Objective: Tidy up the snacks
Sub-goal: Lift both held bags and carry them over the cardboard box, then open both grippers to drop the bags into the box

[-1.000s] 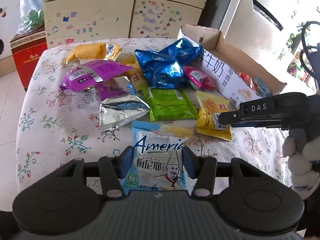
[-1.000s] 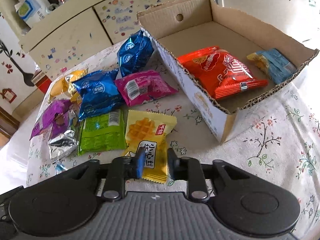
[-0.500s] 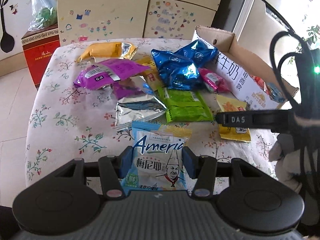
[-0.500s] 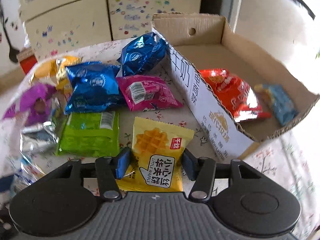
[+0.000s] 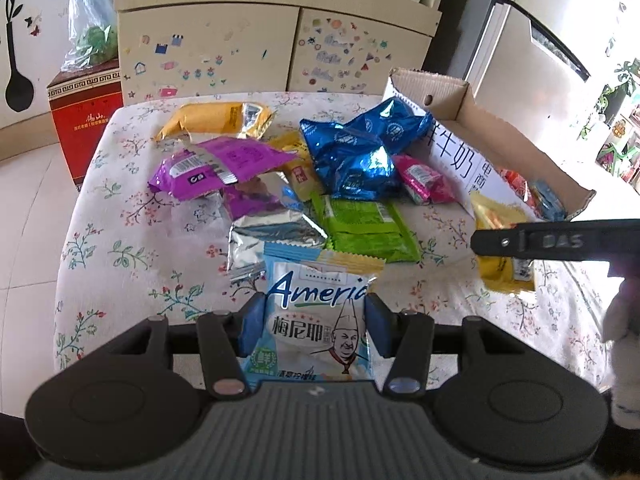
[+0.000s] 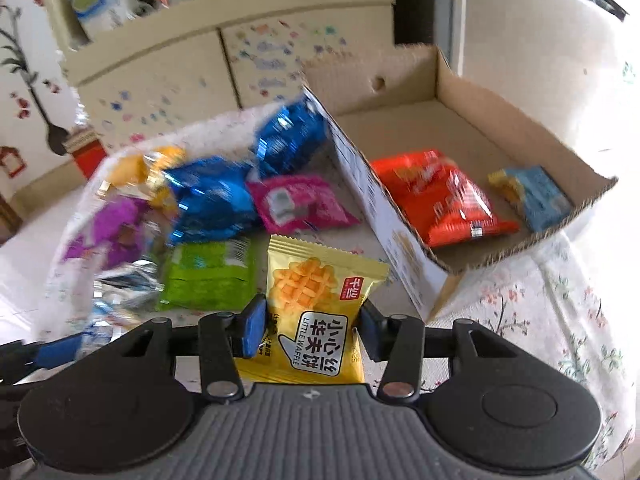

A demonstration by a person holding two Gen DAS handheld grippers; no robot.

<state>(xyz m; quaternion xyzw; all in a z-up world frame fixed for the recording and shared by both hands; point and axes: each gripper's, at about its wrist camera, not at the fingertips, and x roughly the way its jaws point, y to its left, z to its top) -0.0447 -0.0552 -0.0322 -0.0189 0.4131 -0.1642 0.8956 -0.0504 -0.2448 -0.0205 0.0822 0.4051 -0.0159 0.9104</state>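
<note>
My left gripper (image 5: 311, 330) has its blue pads against both sides of a white and blue "Ameria" snack packet (image 5: 314, 324) at the table's near edge. My right gripper (image 6: 309, 326) is closed on a yellow Little Waffle packet (image 6: 316, 304), which is lifted and seen from above; it shows from the side in the left wrist view (image 5: 528, 240). The cardboard box (image 6: 400, 236) on the right holds an orange packet (image 6: 444, 196) and a small blue packet (image 6: 532, 196).
On the floral tablecloth (image 5: 120, 248) lie two blue foil bags (image 5: 352, 156), a pink packet (image 5: 424, 180), a green packet (image 5: 364, 224), a silver packet (image 5: 272, 240), a purple packet (image 5: 216, 168) and an orange one (image 5: 216, 120). A cabinet stands behind the table.
My right gripper opened from narrow to wide around the yellow waffle packet, then closed on it and raised it toward the box side. My left gripper stays on the Ameria packet.
</note>
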